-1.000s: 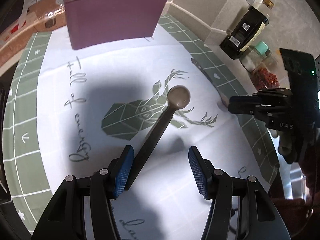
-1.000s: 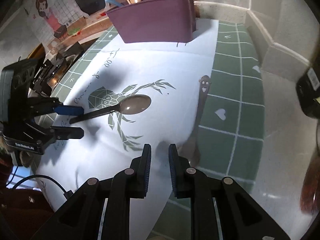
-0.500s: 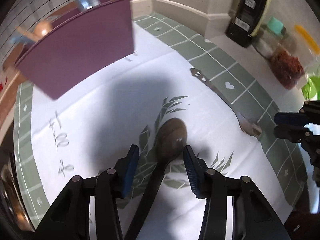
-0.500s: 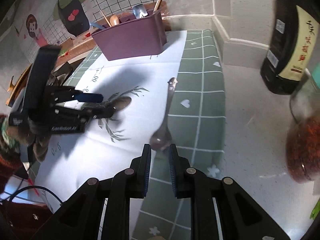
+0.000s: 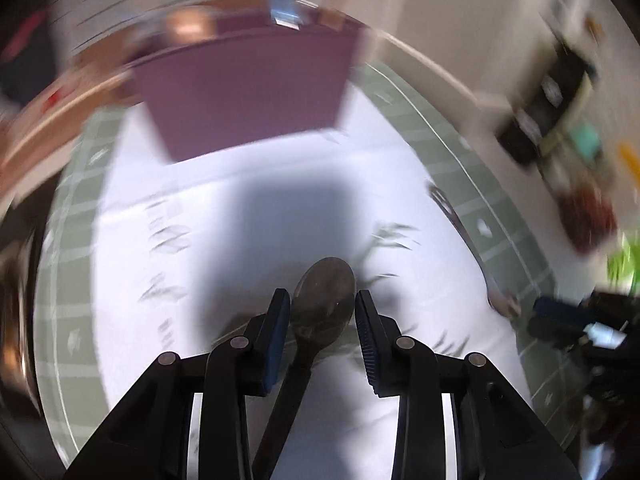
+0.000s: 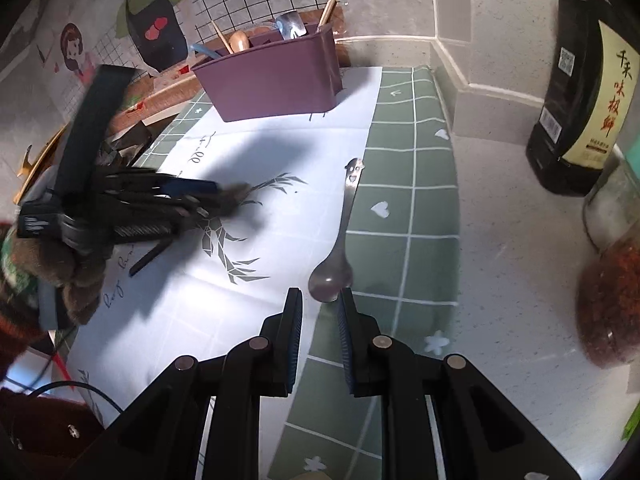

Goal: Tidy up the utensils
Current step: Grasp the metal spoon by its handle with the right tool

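Note:
My left gripper (image 5: 322,308) is shut on a dark brown spoon (image 5: 324,300), its bowl pinched between the blue pads and its handle running back under the fingers. The view is motion-blurred. The purple utensil holder (image 5: 248,92) stands ahead at the far end of the mat. In the right wrist view the left gripper (image 6: 216,196) holds that spoon just above the mat. My right gripper (image 6: 318,316) is open by a narrow gap and empty, just short of the bowl of a metal spoon (image 6: 340,240) lying on the mat. The holder (image 6: 272,80) holds several utensils.
A white and green mat (image 6: 400,184) covers the counter. A dark sauce bottle (image 6: 584,92) and a jar of red chilli (image 6: 612,300) stand at the right. A wooden board (image 6: 160,100) lies behind the holder. The wall corner is close behind.
My left gripper closed on the dark spoon near its bowl and lifted it toward the holder. My right gripper swung right and came up to the metal spoon's bowl.

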Motion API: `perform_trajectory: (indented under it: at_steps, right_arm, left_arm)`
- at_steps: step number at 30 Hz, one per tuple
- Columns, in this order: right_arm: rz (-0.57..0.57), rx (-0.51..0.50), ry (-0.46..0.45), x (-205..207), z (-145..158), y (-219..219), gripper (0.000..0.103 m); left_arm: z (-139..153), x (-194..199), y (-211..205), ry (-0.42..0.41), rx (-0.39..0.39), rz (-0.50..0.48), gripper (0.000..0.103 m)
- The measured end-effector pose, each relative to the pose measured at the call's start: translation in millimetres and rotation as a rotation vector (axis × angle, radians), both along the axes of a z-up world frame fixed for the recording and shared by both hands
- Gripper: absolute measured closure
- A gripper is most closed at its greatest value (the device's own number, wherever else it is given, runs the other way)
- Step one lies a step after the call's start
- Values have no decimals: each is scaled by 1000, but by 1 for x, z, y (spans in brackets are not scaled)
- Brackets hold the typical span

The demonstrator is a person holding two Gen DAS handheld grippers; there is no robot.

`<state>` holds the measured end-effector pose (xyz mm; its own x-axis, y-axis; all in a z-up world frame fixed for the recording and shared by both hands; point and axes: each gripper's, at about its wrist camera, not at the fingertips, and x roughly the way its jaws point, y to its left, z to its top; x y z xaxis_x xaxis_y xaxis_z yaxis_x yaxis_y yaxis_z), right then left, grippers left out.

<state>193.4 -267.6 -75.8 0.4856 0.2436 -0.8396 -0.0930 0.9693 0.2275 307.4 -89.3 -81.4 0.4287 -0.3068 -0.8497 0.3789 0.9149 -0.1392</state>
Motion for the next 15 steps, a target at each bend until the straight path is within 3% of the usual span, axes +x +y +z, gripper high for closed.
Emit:
perform_trajectory:
  at_steps: [3, 5, 8, 15]
  right_arm:
    - [-68, -19, -15, -1, -8, -1, 85]
    - [-121, 27, 4, 1, -15, -7, 85]
    - [-143, 86, 18, 3, -20, -8, 76]
    - [-97, -23, -13, 19, -21, 16, 72]
  left_arm:
    - [7, -9, 31, -42, -32, 123, 68]
    - [9, -12, 47, -42, -61, 172, 68]
    - [12, -15, 66, -36, -101, 232, 68]
    - [23, -33, 83, -73, -104, 262, 68]
